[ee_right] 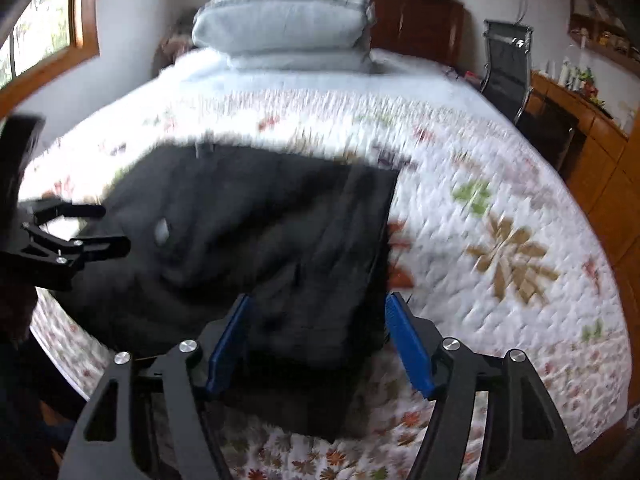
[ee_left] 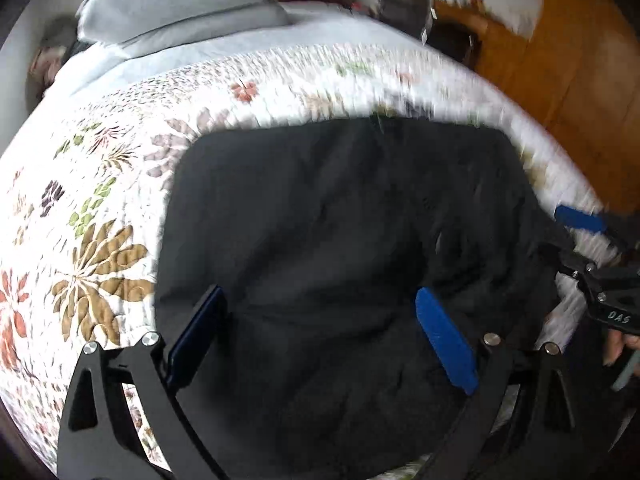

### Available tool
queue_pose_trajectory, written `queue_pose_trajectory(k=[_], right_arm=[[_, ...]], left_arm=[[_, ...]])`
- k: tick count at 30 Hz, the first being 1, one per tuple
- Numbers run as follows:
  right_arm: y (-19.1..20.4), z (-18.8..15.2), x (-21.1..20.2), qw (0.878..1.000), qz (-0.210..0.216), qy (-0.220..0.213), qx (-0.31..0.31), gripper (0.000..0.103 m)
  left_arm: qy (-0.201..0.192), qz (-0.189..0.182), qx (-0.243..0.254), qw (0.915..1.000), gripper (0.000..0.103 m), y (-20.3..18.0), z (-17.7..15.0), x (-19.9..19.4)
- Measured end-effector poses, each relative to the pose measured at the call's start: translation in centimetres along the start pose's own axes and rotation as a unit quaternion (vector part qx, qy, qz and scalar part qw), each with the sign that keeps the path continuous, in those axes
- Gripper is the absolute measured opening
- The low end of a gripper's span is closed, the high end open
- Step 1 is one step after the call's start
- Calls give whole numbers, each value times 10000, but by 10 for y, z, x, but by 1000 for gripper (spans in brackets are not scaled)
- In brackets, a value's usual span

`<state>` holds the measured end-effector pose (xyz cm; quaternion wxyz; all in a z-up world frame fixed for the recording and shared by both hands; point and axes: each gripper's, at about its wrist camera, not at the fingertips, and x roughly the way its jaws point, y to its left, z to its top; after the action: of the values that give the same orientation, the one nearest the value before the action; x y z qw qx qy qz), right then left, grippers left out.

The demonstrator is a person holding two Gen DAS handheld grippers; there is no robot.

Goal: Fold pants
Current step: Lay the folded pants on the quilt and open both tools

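Black pants (ee_left: 340, 240) lie in a folded heap on a floral quilt (ee_left: 100, 200). My left gripper (ee_left: 320, 300) is open, its blue pads apart, hovering just above the pants' near part. In the right wrist view the pants (ee_right: 260, 232) fill the left middle. My right gripper (ee_right: 316, 304) is open over their near right edge, with cloth between the pads but not pinched. The left gripper shows at the left edge of the right wrist view (ee_right: 108, 228), the right gripper at the right edge of the left wrist view (ee_left: 576, 232).
The quilt (ee_right: 500, 220) covers a bed. A grey pillow stack (ee_right: 284, 24) lies at its head. A dark chair (ee_right: 508, 68) and wooden cabinets (ee_right: 600, 152) stand to the right. A window (ee_right: 44, 32) is at the left.
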<state>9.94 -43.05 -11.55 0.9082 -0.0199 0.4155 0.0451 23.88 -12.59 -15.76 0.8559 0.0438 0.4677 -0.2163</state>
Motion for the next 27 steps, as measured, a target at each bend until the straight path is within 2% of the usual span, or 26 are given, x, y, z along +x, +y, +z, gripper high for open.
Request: queue_pose_trajectory(k=[2, 6, 10, 14, 20, 24, 27], right_arm=[[-3, 22, -9, 9998, 20, -195, 1, 69], [-2, 61, 19, 9999, 130, 39, -33, 69], [3, 83, 51, 9991, 228, 347, -54, 68], [5, 87, 86, 9965, 214, 802, -75, 71], [-8, 83, 121, 9888, 513, 1391, 159, 76], [-10, 82, 123, 9879, 551, 1438, 158, 78], [-10, 86, 104, 9901, 554, 1269, 216, 77]], left_arm=[[-121, 212, 25, 9997, 95, 6, 9, -10], [23, 414, 93, 9991, 95, 7, 16, -6], [216, 532, 120, 9983, 95, 6, 15, 4], [462, 541, 126, 9974, 96, 6, 11, 19], [469, 562, 319, 9968, 99, 2, 6, 27], [455, 558, 331, 9969, 99, 3, 6, 28], [453, 494, 288, 9973, 99, 4, 7, 23]])
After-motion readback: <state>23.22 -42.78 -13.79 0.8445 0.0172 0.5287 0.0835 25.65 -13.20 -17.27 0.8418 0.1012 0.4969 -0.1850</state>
